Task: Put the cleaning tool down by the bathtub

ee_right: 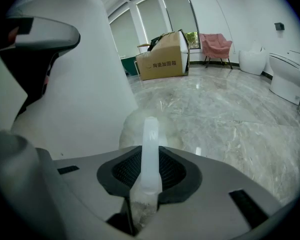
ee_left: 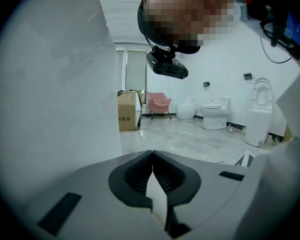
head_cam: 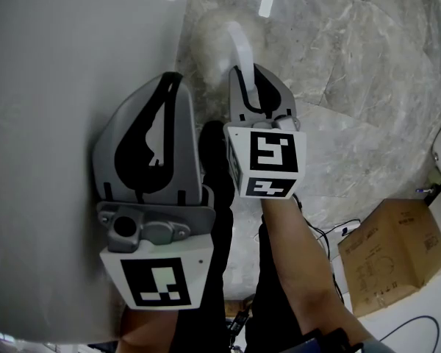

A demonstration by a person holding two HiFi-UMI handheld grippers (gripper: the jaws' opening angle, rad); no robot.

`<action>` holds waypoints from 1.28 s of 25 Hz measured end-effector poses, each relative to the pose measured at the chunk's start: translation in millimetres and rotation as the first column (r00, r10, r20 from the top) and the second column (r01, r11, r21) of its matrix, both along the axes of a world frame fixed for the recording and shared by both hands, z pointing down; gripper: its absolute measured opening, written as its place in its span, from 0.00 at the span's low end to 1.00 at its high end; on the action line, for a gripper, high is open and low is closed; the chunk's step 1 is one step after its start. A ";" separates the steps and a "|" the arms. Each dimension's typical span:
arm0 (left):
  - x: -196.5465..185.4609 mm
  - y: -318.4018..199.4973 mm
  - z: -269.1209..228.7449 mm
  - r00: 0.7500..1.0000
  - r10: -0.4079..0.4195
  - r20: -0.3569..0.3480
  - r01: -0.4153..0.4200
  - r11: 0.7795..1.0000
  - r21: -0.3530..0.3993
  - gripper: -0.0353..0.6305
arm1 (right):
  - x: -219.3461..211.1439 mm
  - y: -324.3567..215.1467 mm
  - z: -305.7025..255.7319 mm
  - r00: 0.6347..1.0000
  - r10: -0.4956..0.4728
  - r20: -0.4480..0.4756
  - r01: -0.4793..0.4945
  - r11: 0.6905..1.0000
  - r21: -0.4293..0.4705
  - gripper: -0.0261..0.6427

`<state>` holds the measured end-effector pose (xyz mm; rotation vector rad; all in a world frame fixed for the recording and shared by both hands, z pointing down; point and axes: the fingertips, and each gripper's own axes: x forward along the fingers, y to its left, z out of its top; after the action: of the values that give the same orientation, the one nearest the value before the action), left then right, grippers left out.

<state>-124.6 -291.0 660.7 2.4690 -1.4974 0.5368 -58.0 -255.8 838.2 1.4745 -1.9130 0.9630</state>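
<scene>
Head view: the right gripper [head_cam: 247, 76] is clenched on the translucent white plastic handle [head_cam: 240, 44] of the cleaning tool. Its pale fluffy head [head_cam: 208, 39] sits just past the tips, over the grey marble floor [head_cam: 353, 50]. To its left, the left gripper [head_cam: 178, 78] hangs beside the smooth white bathtub wall [head_cam: 51, 87].

Left gripper view: the jaws are pressed together with nothing between them.

Right gripper view: the handle runs up between the pads, and the head lies just ahead, close to the tub wall at left.

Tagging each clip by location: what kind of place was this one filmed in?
Probably a bathroom-fixture showroom, not a home bathroom: a white bathtub, a toilet and a second toilet standing apart in one big room with a marble floor, plus a cardboard box.
</scene>
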 end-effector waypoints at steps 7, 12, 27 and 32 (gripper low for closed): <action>-3.5 -1.9 2.1 1.000 -0.010 -0.006 0.010 1.000 -0.007 0.08 | -4.8 2.6 20.0 1.000 -0.018 -0.016 0.018 0.999 -0.037 0.19; -5.2 -3.3 0.2 1.000 -0.008 -0.012 0.008 1.000 -0.003 0.08 | -9.4 -1.3 24.3 0.999 -0.029 -0.030 0.028 0.999 -0.035 0.19; -4.0 0.0 -10.4 1.000 -0.018 -0.011 0.018 1.000 0.008 0.08 | -9.7 5.4 6.7 0.998 -0.051 -0.023 0.050 0.998 -0.031 0.19; 5.5 -6.3 -27.0 1.000 -0.025 -0.017 0.025 0.999 0.030 0.08 | 1.6 -9.5 -30.6 0.999 -0.040 -0.017 0.041 0.999 0.026 0.18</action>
<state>-119.1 -297.3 633.8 2.4679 -1.5390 0.4915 -56.4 -265.3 807.6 1.4483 -1.9436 0.9080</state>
